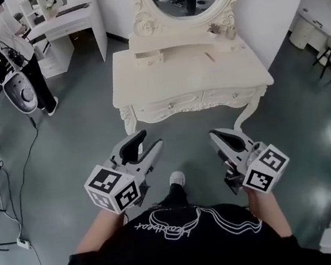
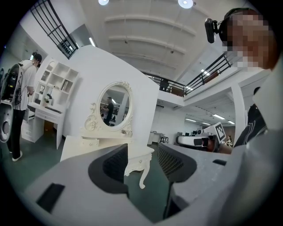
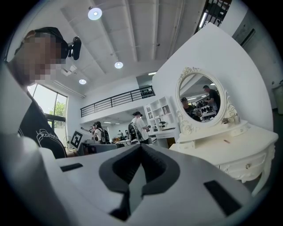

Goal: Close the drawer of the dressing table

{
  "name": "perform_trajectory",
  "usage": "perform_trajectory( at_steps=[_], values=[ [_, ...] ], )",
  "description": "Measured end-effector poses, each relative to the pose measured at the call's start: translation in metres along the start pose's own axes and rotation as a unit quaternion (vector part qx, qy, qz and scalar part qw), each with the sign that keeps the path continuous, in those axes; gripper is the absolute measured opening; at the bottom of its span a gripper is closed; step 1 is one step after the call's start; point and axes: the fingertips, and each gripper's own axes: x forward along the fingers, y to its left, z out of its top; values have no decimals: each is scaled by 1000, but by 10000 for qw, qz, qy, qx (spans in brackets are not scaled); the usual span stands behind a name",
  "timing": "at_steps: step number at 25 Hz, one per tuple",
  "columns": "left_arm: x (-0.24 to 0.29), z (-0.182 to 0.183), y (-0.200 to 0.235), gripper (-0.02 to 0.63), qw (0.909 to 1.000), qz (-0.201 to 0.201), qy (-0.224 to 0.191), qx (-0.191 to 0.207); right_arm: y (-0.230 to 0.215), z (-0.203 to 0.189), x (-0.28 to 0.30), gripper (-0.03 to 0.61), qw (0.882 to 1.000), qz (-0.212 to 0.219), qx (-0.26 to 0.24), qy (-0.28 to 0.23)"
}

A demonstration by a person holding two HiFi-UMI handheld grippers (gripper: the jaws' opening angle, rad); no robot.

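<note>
No word, number or brand can be read anywhere. The person's black cloth shirt (image 1: pixel 185 246) has curly white writing with swirly lines under it, at about 6 o'clock in the head view. It shows upside down and is too small to spell out. The white cube (image 1: pixel 113 188) on the left gripper (image 1: pixel 148 144), at about 8 o'clock, has black-and-white square patterns on it, not letters. The second white cube (image 1: pixel 265 170), on the right gripper (image 1: pixel 218 135) at about 4 o'clock, has the same kind of patterns. One such pattern also shows at 3 o'clock in the left gripper view, and one at 9 o'clock in the right gripper view.
</note>
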Motion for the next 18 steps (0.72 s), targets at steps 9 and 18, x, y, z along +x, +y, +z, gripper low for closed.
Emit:
perform_trajectory(
  at_steps=[9, 18],
  values=[
    [52, -9, 52, 252, 9996, 228, 140, -128, -64, -15, 27, 3, 9990, -183, 332, 257],
    [135, -13, 126, 255, 9982, 366, 420, -206, -156, -16, 86, 3, 9969, -220, 593, 474]
  ],
)
